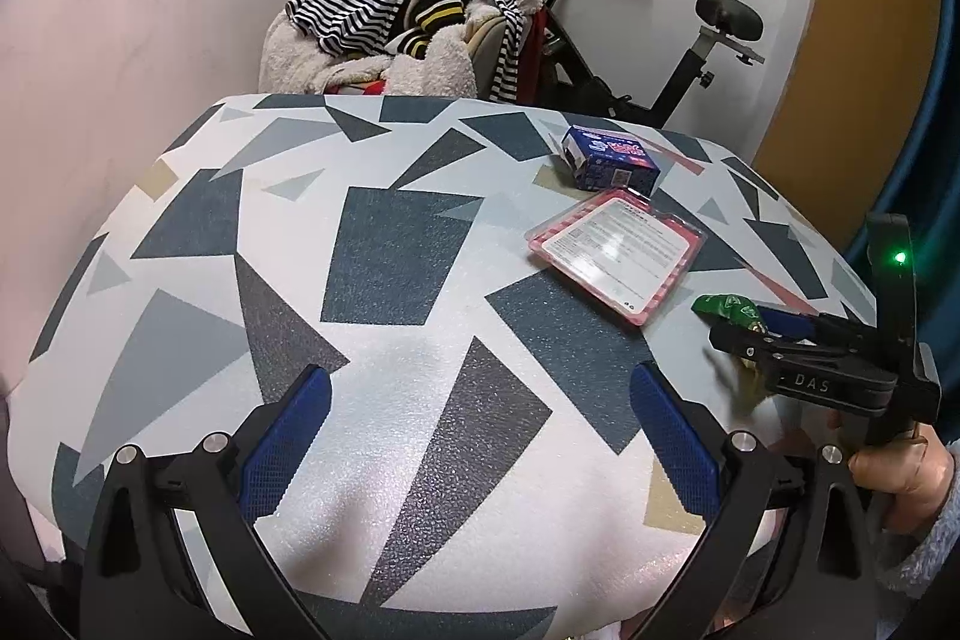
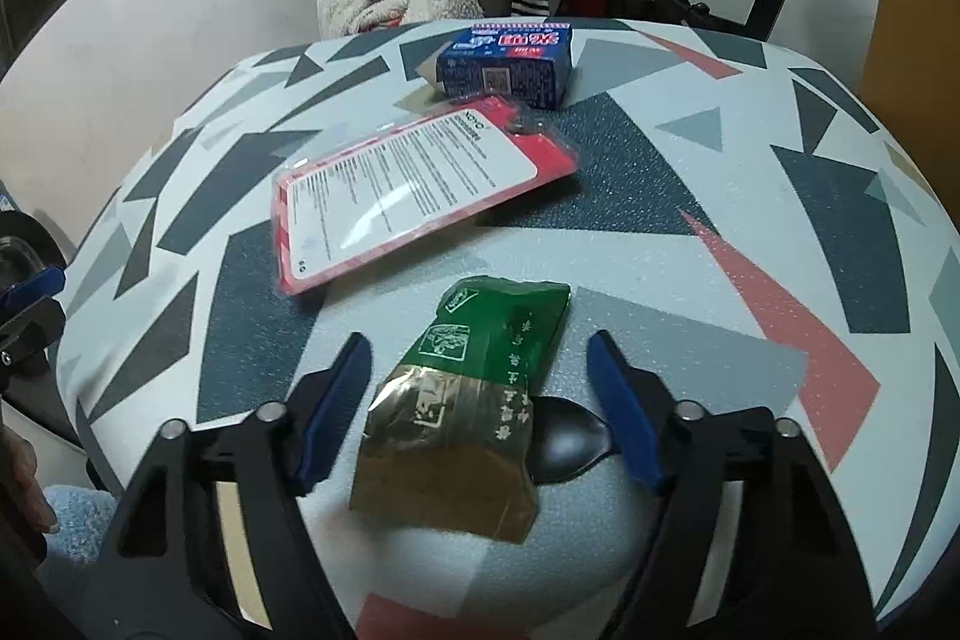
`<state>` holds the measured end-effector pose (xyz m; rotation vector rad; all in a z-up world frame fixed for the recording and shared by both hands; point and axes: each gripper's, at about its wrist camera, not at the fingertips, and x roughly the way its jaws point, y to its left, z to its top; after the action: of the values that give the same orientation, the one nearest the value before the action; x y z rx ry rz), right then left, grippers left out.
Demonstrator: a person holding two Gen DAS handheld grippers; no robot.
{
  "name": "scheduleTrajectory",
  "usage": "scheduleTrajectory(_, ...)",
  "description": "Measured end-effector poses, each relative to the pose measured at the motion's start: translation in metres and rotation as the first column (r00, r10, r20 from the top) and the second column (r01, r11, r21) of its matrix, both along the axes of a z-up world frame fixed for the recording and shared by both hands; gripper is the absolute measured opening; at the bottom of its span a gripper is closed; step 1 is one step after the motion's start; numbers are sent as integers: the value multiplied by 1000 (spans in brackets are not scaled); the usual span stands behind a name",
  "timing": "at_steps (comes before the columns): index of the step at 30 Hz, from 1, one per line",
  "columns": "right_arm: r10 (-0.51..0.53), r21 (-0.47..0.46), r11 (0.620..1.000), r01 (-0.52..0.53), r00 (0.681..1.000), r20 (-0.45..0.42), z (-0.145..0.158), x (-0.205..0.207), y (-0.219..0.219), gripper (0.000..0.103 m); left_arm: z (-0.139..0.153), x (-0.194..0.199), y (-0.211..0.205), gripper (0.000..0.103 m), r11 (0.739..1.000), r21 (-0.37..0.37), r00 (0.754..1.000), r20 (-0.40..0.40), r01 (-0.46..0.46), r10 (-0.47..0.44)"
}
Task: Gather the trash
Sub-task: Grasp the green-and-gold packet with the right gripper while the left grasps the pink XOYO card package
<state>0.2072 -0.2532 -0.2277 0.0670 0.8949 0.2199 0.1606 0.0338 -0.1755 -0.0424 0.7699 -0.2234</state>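
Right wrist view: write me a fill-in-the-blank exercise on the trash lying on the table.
1. The green and gold wrapper lies between the open fingers of the ____ tool.
2. The box at the table's far edge is mostly ____ in colour.
3. The flat package with the white label has a ____ border.

Missing words: right; blue; red

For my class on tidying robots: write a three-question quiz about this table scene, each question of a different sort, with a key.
1. True or false: the right hand-held gripper is open, with the green and gold wrapper between its fingers.
2. Multiple choice: which item lies farthest from the grippers? A) blue box B) pink package C) green and gold wrapper
3. Short answer: what is the left hand-held gripper holding?

Key: 1 true; 2 A; 3 nothing, it is open over the patterned tablecloth.
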Motion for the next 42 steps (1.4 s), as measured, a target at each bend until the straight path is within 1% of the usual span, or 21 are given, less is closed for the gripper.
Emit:
scheduleTrajectory(4, 11, 1, 1000, -11, 1000, 10, 0, -2, -1, 45, -3, 2, -2, 97, 1000, -21, 1000, -21, 3, -4)
scheduleTrajectory(7, 7, 34, 999, -9, 999, 51, 4, -9, -5, 43, -3, 4, -6, 97, 999, -37, 999, -30, 35, -36)
scheduleTrajectory(12, -28, 106, 994, 18, 995, 93, 15, -15, -19, 42, 1, 11, -25, 97, 993, 3, 993, -4, 117, -117)
scheduleTrajectory(14, -47, 128, 991, 34, 994, 99, 19, -16, -25, 42, 4, 19, -38, 97, 984, 30, 985, -5, 175, -175)
scheduleTrajectory(16, -70, 150, 987, 54, 992, 102, 23, -16, -33, 42, 4, 28, -53, 97, 969, 69, 972, -8, 236, -236)
scheduleTrajectory(18, -97, 173, 982, 78, 990, 107, 28, -16, -42, 42, 2, 39, -69, 97, 944, 120, 951, -14, 308, -308)
scheduleTrajectory(20, -121, 188, 977, 98, 986, 113, 32, -17, -52, 42, -3, 53, -88, 97, 904, 181, 922, -40, 386, -386)
scheduleTrajectory(21, -130, 195, 975, 106, 985, 116, 33, -18, -57, 42, -6, 62, -95, 97, 892, 202, 914, -55, 405, -403)
scheduleTrajectory(22, -137, 201, 973, 112, 983, 118, 34, -19, -62, 42, -8, 70, -98, 97, 890, 201, 912, -66, 409, -405)
scheduleTrajectory(24, -146, 207, 971, 119, 982, 119, 35, -20, -67, 42, -12, 91, -97, 97, 904, 163, 919, -90, 394, -384)
scheduleTrajectory(27, -155, 216, 968, 127, 981, 118, 34, -20, -76, 42, -18, 128, -88, 97, 948, 71, 946, -127, 310, -299)
scheduleTrajectory(28, -157, 217, 968, 129, 981, 117, 34, -20, -78, 42, -19, 140, -84, 96, 962, 46, 956, -131, 270, -262)
scheduleTrajectory(30, -160, 224, 966, 132, 980, 115, 33, -22, -84, 42, -22, 158, -74, 81, 975, -8, 965, -137, 224, -223)
scheduleTrajectory(31, -161, 225, 965, 132, 980, 113, 32, -22, -85, 42, -26, 171, -71, 70, 978, -32, 964, -163, 206, -208)
scheduleTrajectory(32, -162, 228, 964, 134, 981, 110, 31, -23, -88, 42, -27, 177, -72, 63, 978, -33, 962, -175, 206, -209)
scheduleTrajectory(33, -163, 228, 964, 135, 981, 109, 31, -23, -89, 42, -27, 183, -75, 60, 976, -24, 959, -180, 216, -217)
scheduleTrajectory(34, -164, 228, 964, 136, 981, 109, 30, -23, -89, 42, -27, 189, -82, 55, 968, -2, 951, -182, 253, -249)
scheduleTrajectory(36, -166, 231, 963, 138, 980, 107, 29, -24, -91, 42, -29, 197, -96, 55, 951, 33, 934, -201, 307, -295)
scheduleTrajectory(39, -170, 234, 962, 142, 980, 102, 27, -24, -92, 42, -34, 206, -116, 52, 931, 79, 917, -225, 355, -331)
scheduleTrajectory(41, -170, 235, 961, 143, 980, 99, 26, -24, -93, 42, -39, 211, -123, 46, 930, 84, 913, -242, 357, -328)
scheduleTrajectory(42, -169, 235, 961, 143, 981, 94, 25, -23, -92, 42, -42, 214, -124, 46, 932, 78, 912, -251, 354, -325)
